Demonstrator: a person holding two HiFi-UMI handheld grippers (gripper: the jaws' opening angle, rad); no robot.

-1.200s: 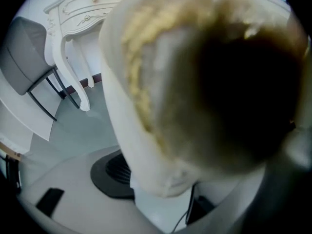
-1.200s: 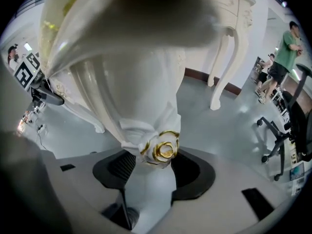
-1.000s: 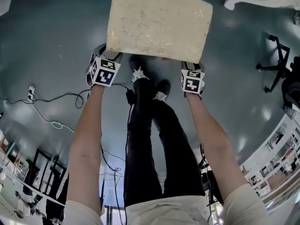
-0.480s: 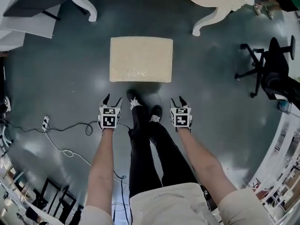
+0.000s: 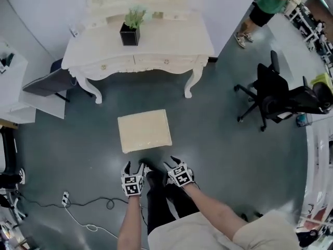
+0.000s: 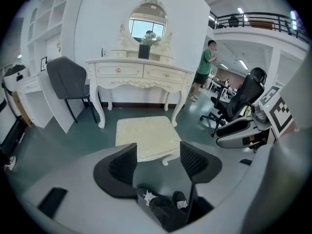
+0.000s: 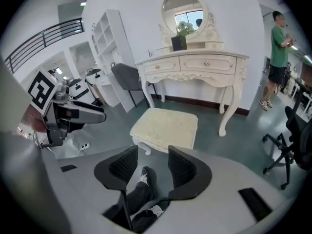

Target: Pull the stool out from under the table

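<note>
The cream cushioned stool [image 5: 144,130] stands on the dark floor, out in front of the white dressing table [image 5: 104,56] and apart from it. It also shows in the left gripper view [image 6: 145,137] and the right gripper view [image 7: 165,127]. My left gripper [image 5: 133,167] is raised near my body, short of the stool's near edge, open and empty. My right gripper [image 5: 170,163] is beside it, also open with nothing between its jaws. Neither touches the stool.
A potted plant [image 5: 131,26] sits on the dressing table. A black office chair [image 5: 278,99] stands at the right, a grey chair [image 5: 46,83] at the left. A person in a green shirt [image 5: 268,1] stands at the far right. Cables and a power strip [image 5: 65,198] lie near my feet.
The view has risen and drawn back from the stool. Both grippers let go of the stool's near edge and now hang close together over my feet.
</note>
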